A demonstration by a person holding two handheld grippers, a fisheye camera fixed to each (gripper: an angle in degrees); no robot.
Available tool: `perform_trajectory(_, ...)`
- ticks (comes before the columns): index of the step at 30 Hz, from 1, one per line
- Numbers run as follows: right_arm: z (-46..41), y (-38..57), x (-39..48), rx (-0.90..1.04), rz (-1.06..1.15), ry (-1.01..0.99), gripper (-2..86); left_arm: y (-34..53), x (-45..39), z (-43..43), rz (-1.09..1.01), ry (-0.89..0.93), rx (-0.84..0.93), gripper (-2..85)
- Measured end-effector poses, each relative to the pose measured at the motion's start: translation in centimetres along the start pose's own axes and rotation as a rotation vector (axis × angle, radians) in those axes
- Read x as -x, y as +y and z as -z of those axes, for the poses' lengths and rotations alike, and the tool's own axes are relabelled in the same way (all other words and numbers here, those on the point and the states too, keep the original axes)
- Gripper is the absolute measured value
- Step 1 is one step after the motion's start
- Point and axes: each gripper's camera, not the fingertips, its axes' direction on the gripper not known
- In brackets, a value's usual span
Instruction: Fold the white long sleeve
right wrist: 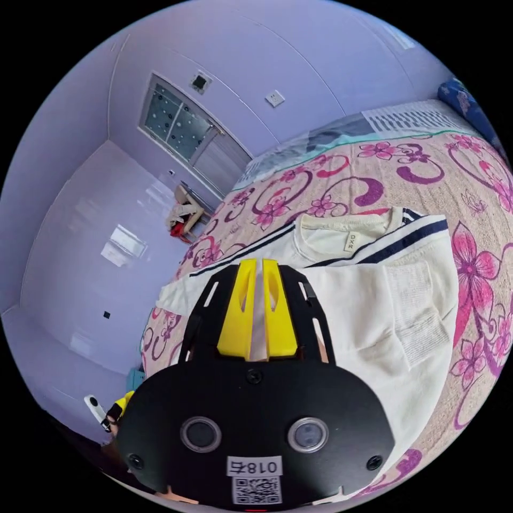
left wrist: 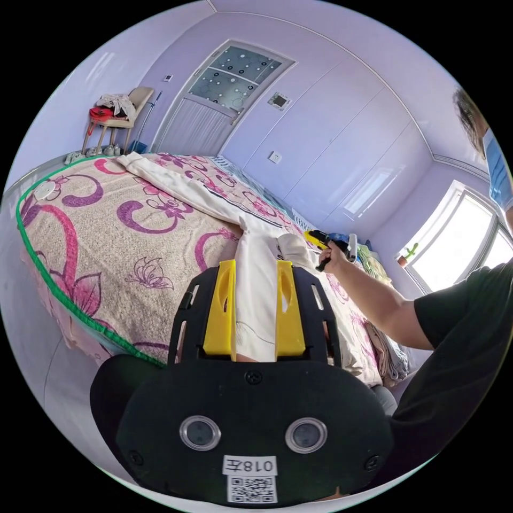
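On the flowered bed (left wrist: 107,224) lies the white long sleeve (right wrist: 368,299), both my grippers pinching its cloth, the left gripper (left wrist: 255,307) with jaws apart around a thick fold, the right gripper (right wrist: 256,312) nearly closed; I should carry both edges level and taut.

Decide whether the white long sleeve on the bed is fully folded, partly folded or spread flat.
Partly folded: the white long sleeve has one sleeve laid across its body, while another part stretches across the bed.
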Motion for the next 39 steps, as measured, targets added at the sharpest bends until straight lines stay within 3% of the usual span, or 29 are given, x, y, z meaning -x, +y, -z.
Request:
perform_trajectory(4, -3.4, 1.2, 10.0, 0.13, 0.328, 0.013, 7.3, -0.2, 0.3, 0.3, -0.034, -0.058, 0.07, 13.1)
perform_trajectory(9, -13.7, 5.1, 28.6, 0.26, 0.816, -0.044, 9.8, -0.6, 0.4, -0.5, -0.019, -0.04, 0.213, 16.4)
perform_trajectory(14, -23.9, 9.8, 41.0, 0.335, 1.039, -0.077, 10.7, 0.0, 1.6, -1.1, 0.052, 0.031, 0.247, 16.7)
perform_trajectory(18, -31.5, 13.8, 48.1, 0.36, 1.166, 0.009, 11.3, -0.3, 2.9, -1.2, 0.082, 0.032, 0.282, 16.5)
perform_trajectory(27, -40.6, 18.3, 52.7, 0.431, 1.31, 0.251, 10.9, -2.7, 4.6, 0.1, 0.089, 0.106, 0.287, 14.0)
perform_trajectory(32, -39.5, 17.7, 53.1, 0.43, 1.3, 0.303, 4.3, -4.2, 3.8, 0.8, 0.04, 0.112, 0.311, 7.4)
perform_trajectory(39, -30.1, 8.7, 49.7, 0.301, 0.981, 0.23, 2.9, -6.7, 1.7, 2.0, -0.025, 0.086, 0.319, 0.6)
